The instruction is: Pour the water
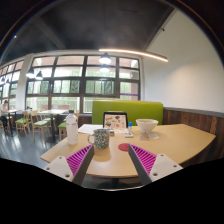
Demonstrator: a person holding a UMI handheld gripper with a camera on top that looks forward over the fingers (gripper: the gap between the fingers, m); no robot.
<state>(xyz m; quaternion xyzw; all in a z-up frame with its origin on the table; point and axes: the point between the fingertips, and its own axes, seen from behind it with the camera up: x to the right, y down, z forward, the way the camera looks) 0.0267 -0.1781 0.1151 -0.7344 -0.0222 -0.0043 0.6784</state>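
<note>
gripper [103, 160]: hovering above the near edge of the table [175, 140], fingers spread wide, pinching nothing
pads [79, 159]: pink, both showing, clear gap between them
cup [101, 139]: patterned, standing upright on the table just ahead of the fingers, roughly centred on the gap, not touching either one
bottle [72, 128]: pale, upright, sitting left of the cup and a bit beyond it; likely the water source
coaster [124, 147]: small red disc lying right of the cup
bowl [147, 127]: white, sitting further back on the right
step: looking like the approach phase, nothing grasped yet
next: probably swinging left to the bottle, closing on its body, then tilting over the cup
</note>
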